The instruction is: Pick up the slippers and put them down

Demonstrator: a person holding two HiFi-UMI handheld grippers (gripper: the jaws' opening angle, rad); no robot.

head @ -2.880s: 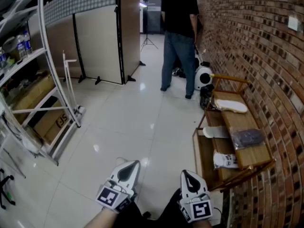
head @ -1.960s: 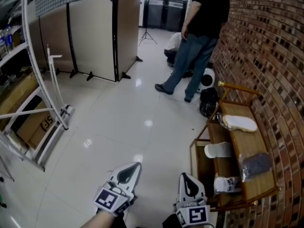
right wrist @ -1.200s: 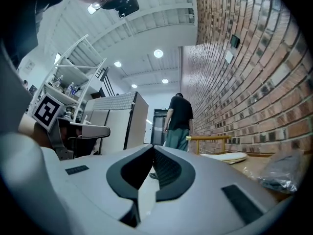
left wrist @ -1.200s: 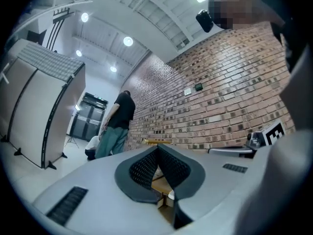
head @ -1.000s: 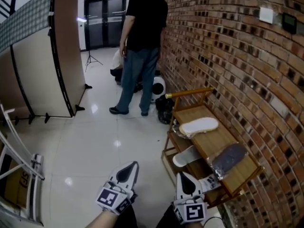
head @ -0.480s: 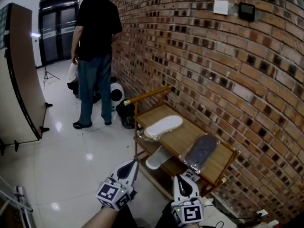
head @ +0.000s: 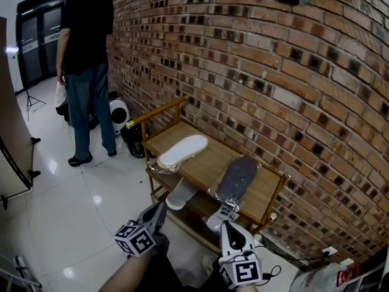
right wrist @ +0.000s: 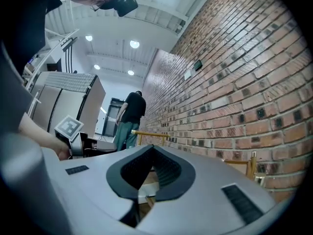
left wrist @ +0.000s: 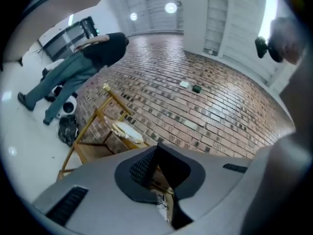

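A wooden shoe rack [head: 272,176] stands against the brick wall. Its top shelf holds a white slipper [head: 182,149] and a grey slipper [head: 237,178] wrapped in plastic. On the lower shelf lie a white slipper [head: 180,193] and a packaged white slipper [head: 220,216]. My left gripper [head: 159,212] is shut and empty, just in front of the rack's lower shelf. My right gripper [head: 231,230] is also shut and empty, close to the packaged slipper. In the left gripper view the closed tips [left wrist: 157,148] point at the rack [left wrist: 98,126]. In the right gripper view the closed jaws [right wrist: 152,148] point along the wall.
A person [head: 85,72] in a black shirt and jeans stands at the far left by the wall. Beside the feet are a white round appliance [head: 118,113] and a black bag [head: 130,140]. A folding screen [head: 12,132] stands left; a plastic bag [head: 322,278] lies bottom right.
The view has swung round onto the rack, which is now nearer and central. Both grippers have come closer to its lower shelf, and the left one has rolled over.
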